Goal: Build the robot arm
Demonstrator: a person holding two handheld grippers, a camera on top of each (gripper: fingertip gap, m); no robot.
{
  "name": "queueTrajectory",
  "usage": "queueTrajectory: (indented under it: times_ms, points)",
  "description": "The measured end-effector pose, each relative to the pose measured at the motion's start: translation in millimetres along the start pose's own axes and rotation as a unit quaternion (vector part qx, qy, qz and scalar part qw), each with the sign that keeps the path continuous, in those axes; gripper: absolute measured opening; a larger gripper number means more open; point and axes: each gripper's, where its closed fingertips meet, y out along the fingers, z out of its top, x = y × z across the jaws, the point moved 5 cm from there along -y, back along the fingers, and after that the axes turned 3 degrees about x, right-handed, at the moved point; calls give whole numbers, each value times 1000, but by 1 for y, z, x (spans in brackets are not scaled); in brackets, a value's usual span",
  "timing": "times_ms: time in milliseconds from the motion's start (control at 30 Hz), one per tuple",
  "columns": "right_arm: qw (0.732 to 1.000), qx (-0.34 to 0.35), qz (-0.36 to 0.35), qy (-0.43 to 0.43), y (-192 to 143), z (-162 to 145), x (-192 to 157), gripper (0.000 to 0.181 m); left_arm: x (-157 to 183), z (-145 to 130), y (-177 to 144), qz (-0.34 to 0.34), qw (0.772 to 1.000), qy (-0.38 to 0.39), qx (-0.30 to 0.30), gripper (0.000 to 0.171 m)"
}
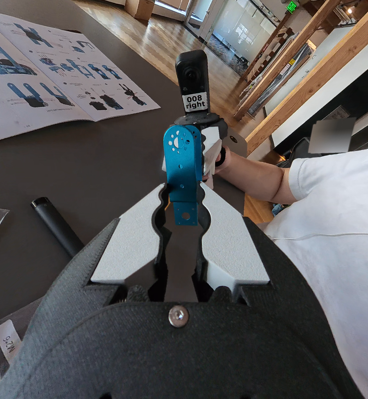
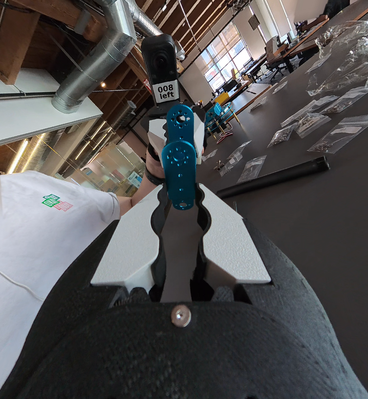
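Both grippers are raised above a dark table [image 1: 92, 168] and face each other with a blue metal bracket [image 1: 182, 164] between them. The left gripper [image 1: 182, 190] has its white fingers [image 1: 142, 218] drawn in to a narrow gap and pinches the lower part of the bracket at their tips; a small blue tab with holes hangs down between the fingers. The right gripper [image 2: 181, 192] is likewise closed to a narrow gap on a rounded blue arm of the bracket [image 2: 179, 172], gripped at the fingertips. From the right wrist view a second blue arm [image 2: 179, 123] stands beyond the first, held among the white fingers of the far gripper, so the piece looks like a U-shaped part with each gripper on one side. Each view is largely blocked by the opposite gripper and its black camera, with a person's forearm [image 1: 252, 179] and white shirt [image 1: 329, 216] close beside. On the table to the left lies an open instruction booklet [image 1: 55, 71] with blue diagrams, well apart from the grippers. A black tube [image 2: 273, 177] lies on the table nearer by. Many small clear bags of hardware [image 2: 340, 138] are spread across the far side, and a partly built blue assembly [image 2: 218, 116] stands farther back.
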Motion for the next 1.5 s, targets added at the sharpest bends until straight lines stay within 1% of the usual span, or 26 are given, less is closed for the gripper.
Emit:
queueTrajectory:
  times_ms: [133,267,367,600,767,967,1033,1167,1333,1500]
  points:
    - [1000,-4,3,1,2,-3,0,25,2,-3,-2,7,1000,5,-10,25]
    - [1000,-10,-2,-25,6,-5,-8,25,8,-7,-7,-2,999,33,-12,25]
    - [999,-21,-19,-43,11,-5,-14,25,11,-9,-12,-5,998,60,-12,25]
    - [994,-34,-67,-75,15,-11,-22,25,10,-19,-16,-39,995,96,-4,25]
    - [992,-43,-87,-84,14,-10,-22,26,5,-22,-13,-49,994,95,-6,25]
    - [981,-79,-113,-138,23,-2,-18,26,-4,-26,-18,-24,986,165,-29,25]
    - [977,-87,-116,-156,27,0,-18,26,-6,-25,-21,-20,983,183,-20,25]
    - [973,-85,-115,-181,29,2,-22,26,-5,-21,-25,-37,978,204,24,24]
    - [968,-104,-118,-194,31,-6,-16,26,-10,-29,-26,-38,977,210,16,24]
    - [966,-93,-119,-211,30,-6,-16,26,-12,-32,-25,-41,977,209,29,24]
